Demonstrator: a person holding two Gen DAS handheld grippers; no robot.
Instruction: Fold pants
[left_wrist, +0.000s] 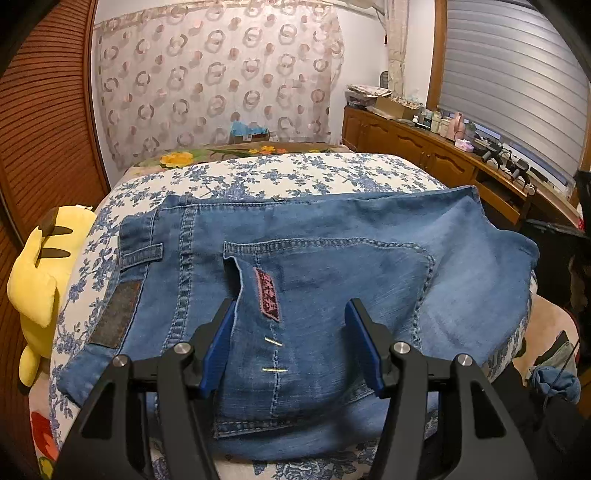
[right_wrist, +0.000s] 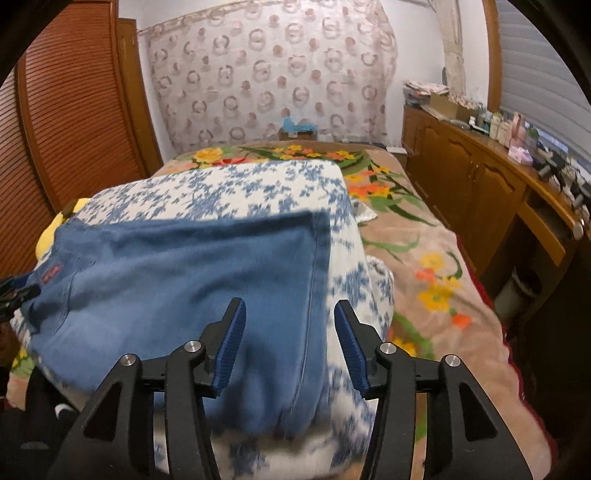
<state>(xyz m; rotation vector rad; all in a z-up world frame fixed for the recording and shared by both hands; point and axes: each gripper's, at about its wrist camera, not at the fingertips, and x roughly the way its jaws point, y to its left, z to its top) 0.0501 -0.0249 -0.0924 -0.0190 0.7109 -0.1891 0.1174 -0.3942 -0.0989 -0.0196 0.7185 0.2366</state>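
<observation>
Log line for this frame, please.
stage: jeans lying folded on quilt | left gripper: open, empty | right gripper: open, empty

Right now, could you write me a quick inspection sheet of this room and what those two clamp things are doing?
Surface: blue-flowered quilt on a bed, over a flowered blanket.
Job's things: denim pants lying folded on the quilt, back pocket up.
Clutter: yellow plush toy at the quilt's left edge.
Grippers: left hand-held gripper open over the pocket; right hand-held gripper open over the pants' edge.
Cables: nothing seen.
Surroundings: patterned curtain, wooden sideboard crowded with bottles.
</observation>
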